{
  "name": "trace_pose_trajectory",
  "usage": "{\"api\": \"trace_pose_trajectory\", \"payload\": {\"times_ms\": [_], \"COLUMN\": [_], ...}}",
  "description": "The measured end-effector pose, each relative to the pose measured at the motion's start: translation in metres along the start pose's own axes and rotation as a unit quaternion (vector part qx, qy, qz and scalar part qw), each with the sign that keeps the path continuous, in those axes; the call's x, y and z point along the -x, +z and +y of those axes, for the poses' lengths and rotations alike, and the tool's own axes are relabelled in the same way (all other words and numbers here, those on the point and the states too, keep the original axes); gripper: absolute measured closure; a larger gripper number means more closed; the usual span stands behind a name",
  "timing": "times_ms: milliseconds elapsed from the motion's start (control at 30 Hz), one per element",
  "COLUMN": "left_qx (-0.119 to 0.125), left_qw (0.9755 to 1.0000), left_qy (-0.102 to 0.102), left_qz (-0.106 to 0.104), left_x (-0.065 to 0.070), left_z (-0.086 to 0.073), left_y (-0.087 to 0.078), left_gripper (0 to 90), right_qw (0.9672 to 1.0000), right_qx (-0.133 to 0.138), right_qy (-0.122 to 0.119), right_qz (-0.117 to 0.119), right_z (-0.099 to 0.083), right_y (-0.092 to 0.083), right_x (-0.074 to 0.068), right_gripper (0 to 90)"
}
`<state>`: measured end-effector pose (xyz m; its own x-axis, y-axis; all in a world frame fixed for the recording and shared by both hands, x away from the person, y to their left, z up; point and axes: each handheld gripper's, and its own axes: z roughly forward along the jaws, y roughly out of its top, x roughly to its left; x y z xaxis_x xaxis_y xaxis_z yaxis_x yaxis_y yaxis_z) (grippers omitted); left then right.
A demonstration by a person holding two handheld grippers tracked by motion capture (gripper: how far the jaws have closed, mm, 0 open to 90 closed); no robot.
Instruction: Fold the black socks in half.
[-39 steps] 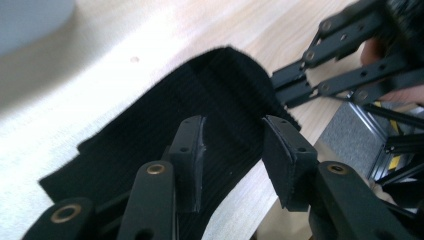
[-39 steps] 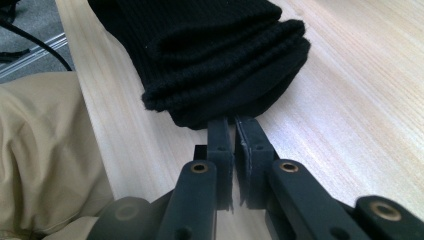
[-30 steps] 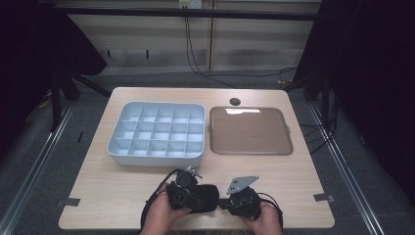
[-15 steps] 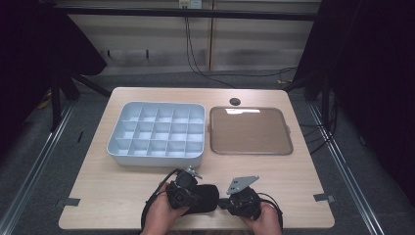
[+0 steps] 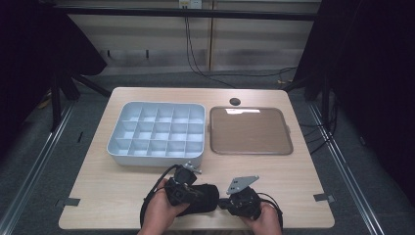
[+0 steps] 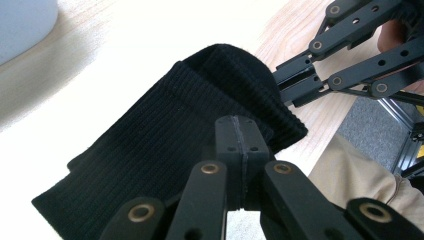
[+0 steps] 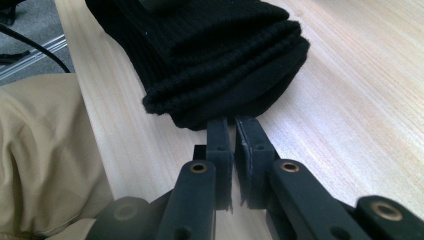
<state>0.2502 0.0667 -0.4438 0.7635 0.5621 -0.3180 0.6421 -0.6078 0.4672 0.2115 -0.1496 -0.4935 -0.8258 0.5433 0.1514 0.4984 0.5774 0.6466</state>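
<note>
So you have the black sock (image 5: 200,198) at the near edge of the table (image 5: 303,181), folded over on itself and caught from both ends. Your left gripper (image 6: 239,145) has just closed, its jaws pinching the ribbed cloth, and your right gripper (image 7: 234,131) is clamped on the folded end. The grey divided tray (image 5: 156,131) and the brown tray (image 5: 250,130) lie well apart from it, both bare; no sock is stowed yet.
</note>
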Motion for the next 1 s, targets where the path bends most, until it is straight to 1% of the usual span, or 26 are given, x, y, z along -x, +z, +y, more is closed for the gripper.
{"api": "trace_pose_trajectory", "payload": {"times_ms": [33, 67, 167, 200, 267, 300, 333, 367, 400, 433, 467, 500, 533, 567, 633, 667, 767, 800, 833, 867, 900, 933, 1000], "left_qx": [0.000, 0.001, 0.004, 0.010, 0.011, 0.010, 0.003, 0.003, 0.001, -0.003, -0.005, -0.015, -0.015, -0.017, -0.024, -0.023, -0.020, -0.018, -0.018, -0.014, -0.014, -0.009, -0.001], "left_qw": [1.0000, 1.0000, 0.9999, 0.9999, 0.9998, 0.9998, 0.9997, 0.9997, 0.9998, 0.9998, 0.9998, 0.9996, 0.9996, 0.9996, 0.9996, 0.9997, 0.9997, 0.9998, 0.9998, 0.9998, 0.9998, 0.9999, 1.0000], "left_qy": [0.003, 0.003, 0.011, 0.009, 0.014, 0.014, 0.016, 0.016, 0.015, 0.015, 0.015, 0.017, 0.017, 0.017, 0.014, 0.008, 0.009, 0.010, 0.010, 0.010, 0.010, 0.009, 0.005], "left_qz": [0.001, 0.002, -0.002, -0.007, -0.011, -0.010, -0.016, -0.016, -0.014, -0.015, -0.015, -0.014, -0.014, -0.014, -0.008, -0.007, -0.008, -0.006, -0.005, -0.006, -0.006, -0.010, -0.005], "left_x": [0.001, 0.002, 0.004, 0.005, 0.006, 0.007, 0.008, 0.008, 0.009, 0.009, 0.009, 0.008, 0.008, 0.007, 0.006, 0.005, 0.004, 0.004, 0.005, 0.004, 0.004, 0.003, 0.002], "left_z": [0.000, 0.000, 0.002, 0.002, 0.003, 0.004, 0.004, 0.004, 0.004, 0.003, 0.003, 0.001, 0.001, 0.000, -0.002, -0.003, -0.004, -0.004, -0.004, -0.003, -0.003, -0.004, -0.005], "left_y": [0.000, -0.001, -0.005, -0.005, -0.005, -0.004, 0.003, 0.003, 0.006, 0.011, 0.014, 0.020, 0.020, 0.024, 0.028, 0.030, 0.030, 0.029, 0.028, 0.022, 0.022, 0.019, 0.009], "left_gripper": [90.0, 90.0, 90.0, 90.0, 90.0, 90.0, 90.0, 90.0, 90.0, 90.0, 90.0, 90.0, 90.0, 90.0, 89.9, 89.4, 88.6, 83.2, 83.2, 73.8, 70.2, 70.2, 65.9], "right_qw": [1.0000, 1.0000, 1.0000, 1.0000, 1.0000, 1.0000, 1.0000, 1.0000, 1.0000, 1.0000, 1.0000, 1.0000, 1.0000, 1.0000, 1.0000, 1.0000, 1.0000, 1.0000, 1.0000, 1.0000, 1.0000, 1.0000, 1.0000], "right_qx": [0.000, 0.000, 0.001, 0.001, 0.002, 0.002, 0.000, 0.000, 0.000, -0.002, 0.000, 0.003, 0.003, 0.002, 0.002, 0.001, 0.000, 0.000, 0.000, 0.001, 0.000, 0.000, -0.002], "right_qy": [-0.002, -0.002, 0.000, 0.000, -0.002, -0.002, 0.000, 0.000, 0.000, -0.006, 0.000, -0.001, -0.001, -0.001, -0.005, -0.004, -0.005, -0.005, -0.005, -0.004, -0.005, -0.005, -0.005], "right_qz": [0.000, 0.000, -0.001, -0.001, -0.002, -0.002, -0.002, -0.002, -0.002, -0.002, -0.003, -0.002, -0.002, -0.002, -0.002, -0.005, -0.006, -0.006, -0.006, -0.006, -0.007, -0.007, -0.007], "right_z": [0.000, 0.000, 0.000, 0.000, 0.000, 0.000, 0.000, 0.000, 0.000, 0.000, 0.000, 0.000, 0.000, 0.000, 0.000, 0.000, 0.000, 0.000, 0.000, 0.000, 0.000, 0.000, 0.001], "right_y": [0.000, 0.000, 0.000, 0.000, 0.000, 0.000, 0.000, 0.000, 0.000, 0.000, 0.000, 0.001, 0.001, 0.000, 0.000, 0.000, 0.000, 0.000, 0.000, 0.000, 0.000, 0.000, 0.000], "right_x": [0.000, 0.000, 0.000, 0.000, 0.000, 0.000, -0.001, -0.001, -0.001, 0.000, -0.001, 0.000, 0.000, -0.001, 0.000, -0.001, -0.001, -0.001, -0.001, -0.001, -0.001, -0.001, -0.002], "right_gripper": [84.5, 84.5, 84.5, 84.5, 84.5, 84.5, 84.5, 84.6, 84.6, 84.6, 84.6, 84.6, 84.6, 84.6, 84.6, 84.5, 84.5, 84.5, 84.5, 84.5, 84.4, 84.4, 84.2]}}
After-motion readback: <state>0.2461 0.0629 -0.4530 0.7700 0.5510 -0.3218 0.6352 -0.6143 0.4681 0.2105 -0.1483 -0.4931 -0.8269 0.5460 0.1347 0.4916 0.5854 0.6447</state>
